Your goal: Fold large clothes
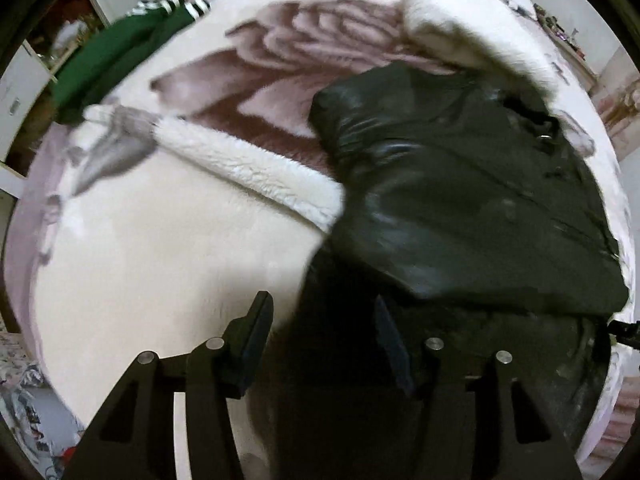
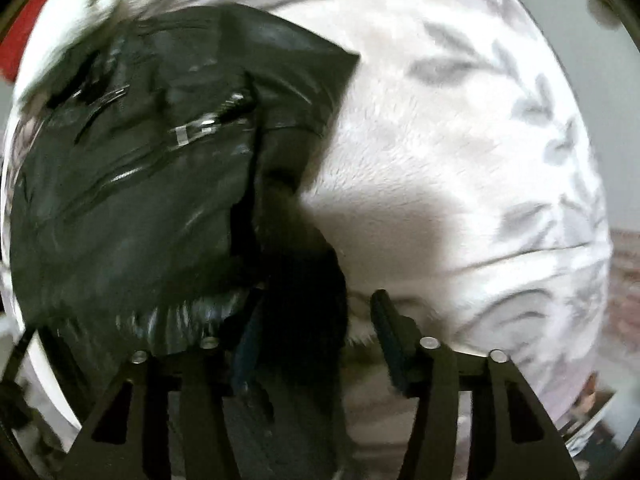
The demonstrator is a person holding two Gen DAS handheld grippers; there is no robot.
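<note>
**Black jacket on bed, both grippers at its near hem**

The black jacket lay on the bed, over a pale flowered blanket, with its white fleece lining spilling out to the left and a fleece collar at the far end. A green garment sat well apart, at the far left edge of the bed.

The left hand-held gripper had its jaws apart. Dark jacket fabric filled the gap between them, but no clamp was visible, so it read as open around the hem rather than gripping. The right hand-held gripper was also spread, with a dark fold of the jacket lying between the jaws and against the left one. The right jaw stood over bare blanket.

Key relation: the jacket's long axis ran away from both grippers, hem near, collar far. From the left gripper the bulk lay ahead and to the right; from the right gripper it lay ahead and to the left. So the jacket sat between the two hands, each at a near corner of the hem. Neither hand looked clearly nearer than the other.

My guess is the next move calls for closing on the hem and carrying it forward along that axis toward the collar. The slick, heavy shell may slip out of a shallow pinch. Both views were motion-blurred, so exact contact was hard to call.
</note>
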